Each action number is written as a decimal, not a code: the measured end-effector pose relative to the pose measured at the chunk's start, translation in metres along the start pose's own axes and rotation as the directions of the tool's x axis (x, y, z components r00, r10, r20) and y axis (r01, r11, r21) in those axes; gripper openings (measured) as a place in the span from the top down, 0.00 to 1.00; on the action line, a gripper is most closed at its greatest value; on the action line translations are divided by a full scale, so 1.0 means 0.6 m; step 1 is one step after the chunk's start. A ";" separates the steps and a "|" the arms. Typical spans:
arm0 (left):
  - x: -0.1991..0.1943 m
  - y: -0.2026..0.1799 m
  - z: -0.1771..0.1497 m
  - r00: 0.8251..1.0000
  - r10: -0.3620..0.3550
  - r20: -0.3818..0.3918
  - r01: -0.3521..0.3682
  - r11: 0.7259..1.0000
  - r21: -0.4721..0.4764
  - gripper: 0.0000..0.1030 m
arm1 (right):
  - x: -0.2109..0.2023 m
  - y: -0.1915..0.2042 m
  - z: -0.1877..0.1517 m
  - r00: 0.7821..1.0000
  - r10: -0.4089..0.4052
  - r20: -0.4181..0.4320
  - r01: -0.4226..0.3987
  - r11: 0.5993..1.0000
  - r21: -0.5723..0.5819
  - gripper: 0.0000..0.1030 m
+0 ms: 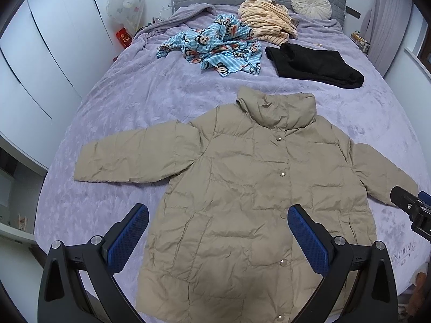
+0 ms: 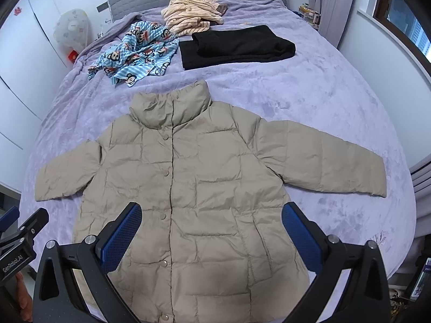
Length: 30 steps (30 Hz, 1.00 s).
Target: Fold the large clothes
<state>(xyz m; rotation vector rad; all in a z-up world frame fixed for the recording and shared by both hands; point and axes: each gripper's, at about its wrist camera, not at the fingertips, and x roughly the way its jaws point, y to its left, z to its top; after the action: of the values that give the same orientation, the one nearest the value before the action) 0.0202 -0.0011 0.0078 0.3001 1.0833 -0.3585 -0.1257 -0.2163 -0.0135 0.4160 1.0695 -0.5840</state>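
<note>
Both sets of jaws are held wide open above the near end of the bed (image 1: 113,113), and nothing is gripped. Between the blue pads of the left gripper (image 1: 218,231) the lower front of the jacket (image 1: 242,188) is framed; the hem runs out of view below the jaws. The right gripper (image 2: 211,231) is poised likewise over the hem half, its pads spread to either side of the snap placket. Neither pair of pads can be seen touching the fabric.

The jacket is laid flat, front up and buttoned, with its long axis running straight ahead of both jaws, hem nearest and collar farthest. The sleeves are spread outward across that axis. The left sleeve (image 1: 129,158) lies ahead and to the left of the left jaws; the right sleeve (image 2: 328,158) lies ahead and to the right of the right jaws. Each cuff is thus judged nearer to the gripper on its own side, so a sleeve-in fold would probably be begun with a forward, outward reach. Both grippers are held level, side by side, pointing along the jacket.

Beyond the collar, well apart from the jacket, a folded black garment (image 1: 315,64), a crumpled blue printed cloth (image 1: 215,45) and a striped beige heap (image 1: 266,21) are seen; a round cushion (image 1: 311,4) rests at the headboard.
</note>
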 end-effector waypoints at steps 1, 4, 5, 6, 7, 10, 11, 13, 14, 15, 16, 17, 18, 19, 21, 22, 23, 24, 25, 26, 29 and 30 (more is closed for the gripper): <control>0.001 0.002 0.001 1.000 0.000 -0.002 0.000 1.000 0.000 0.00 | 0.001 -0.001 -0.001 1.000 -0.001 -0.001 0.001 1.000 0.003 0.00; 0.002 0.002 0.001 1.000 0.001 -0.007 -0.001 1.000 0.001 0.00 | 0.002 -0.001 0.000 1.000 -0.002 -0.002 0.002 1.000 0.003 0.00; 0.003 0.002 0.001 1.000 0.001 -0.008 -0.001 1.000 0.002 0.00 | 0.002 -0.002 0.000 1.000 -0.002 -0.002 0.002 1.000 0.004 0.00; 0.004 0.001 0.001 1.000 0.001 -0.009 -0.001 1.000 0.003 0.00 | 0.003 -0.002 0.000 1.000 -0.001 -0.003 0.001 1.000 0.004 0.00; 0.003 0.002 0.000 1.000 0.001 -0.008 -0.001 1.000 0.002 0.00 | 0.003 -0.003 0.000 1.000 0.001 -0.004 -0.001 1.000 0.004 0.00; 0.006 0.001 0.000 1.000 0.001 -0.015 -0.001 1.000 0.003 0.00 | 0.006 -0.003 0.000 1.000 0.001 -0.007 -0.001 1.000 0.005 0.00; 0.008 -0.001 -0.001 1.000 0.002 -0.016 -0.002 1.000 0.005 0.00 | 0.006 -0.003 0.000 1.000 0.002 -0.006 -0.002 1.000 0.006 0.00; 0.010 -0.001 -0.001 1.000 0.002 -0.018 -0.002 1.000 0.004 0.00 | 0.007 -0.003 0.001 1.000 0.001 -0.006 -0.001 1.000 0.006 0.00; 0.011 -0.001 -0.001 1.000 0.002 -0.019 -0.002 1.000 0.005 0.00 | 0.007 -0.003 0.000 1.000 0.000 -0.006 0.000 1.000 0.006 0.00; 0.012 -0.002 -0.001 1.000 0.003 -0.020 -0.002 1.000 0.006 0.00 | 0.007 -0.003 0.001 1.000 0.002 -0.007 -0.002 1.000 0.006 0.00; 0.010 -0.001 -0.002 1.000 0.002 -0.018 -0.002 1.000 0.007 0.00 | 0.007 -0.003 0.001 1.000 0.003 -0.008 -0.003 1.000 0.007 0.00; 0.012 -0.002 -0.002 1.000 0.002 -0.019 -0.002 1.000 0.008 0.00 | 0.007 -0.003 0.002 1.000 0.001 -0.007 -0.001 1.000 0.006 0.00; 0.013 -0.003 -0.002 1.000 0.001 -0.020 -0.001 1.000 0.010 0.00 | 0.008 -0.004 0.001 1.000 0.002 -0.007 -0.002 1.000 0.008 0.00; 0.014 -0.003 -0.003 1.000 0.001 -0.021 -0.001 1.000 0.012 0.00 | 0.009 -0.004 0.000 1.000 0.002 -0.008 -0.002 1.000 0.009 0.00; 0.015 -0.004 -0.002 1.000 0.000 -0.025 0.000 1.000 0.014 0.00 | 0.009 -0.004 0.001 1.000 0.002 -0.008 -0.002 1.000 0.007 0.00; 0.015 -0.006 -0.002 1.000 0.000 -0.028 0.000 1.000 0.015 0.00 | 0.009 -0.005 0.001 1.000 0.002 -0.008 -0.002 1.000 0.006 0.00; 0.016 -0.006 -0.002 1.000 0.000 -0.029 0.000 1.000 0.014 0.00 | 0.009 -0.005 0.001 1.000 0.003 -0.008 -0.003 1.000 0.005 0.00; 0.016 -0.006 -0.001 1.000 0.001 -0.028 0.000 1.000 0.014 0.00 | 0.008 -0.005 0.002 1.000 0.004 -0.008 -0.004 1.000 0.007 0.00; 0.016 -0.006 -0.002 1.000 0.001 -0.029 0.000 1.000 0.014 0.00 | 0.009 -0.006 0.001 1.000 0.005 -0.009 -0.005 1.000 0.007 0.00; 0.017 -0.006 -0.002 1.000 0.001 -0.029 -0.001 1.000 0.014 0.00 | 0.009 -0.005 0.002 1.000 0.005 -0.009 -0.005 1.000 0.008 0.00; 0.017 -0.006 -0.002 1.000 0.001 -0.031 -0.001 1.000 0.016 0.00 | 0.009 -0.005 0.002 1.000 0.005 -0.010 -0.005 1.000 0.008 0.00; 0.018 -0.007 -0.003 0.999 0.002 -0.032 -0.001 1.000 0.016 0.00 | 0.009 -0.005 0.002 1.000 0.006 -0.010 -0.006 1.000 0.009 0.00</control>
<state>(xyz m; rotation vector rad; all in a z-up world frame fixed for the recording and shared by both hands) 0.0216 -0.0057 -0.0026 0.3217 1.1122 -0.3621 -0.1249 -0.2207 -0.0180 0.4298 1.0756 -0.5819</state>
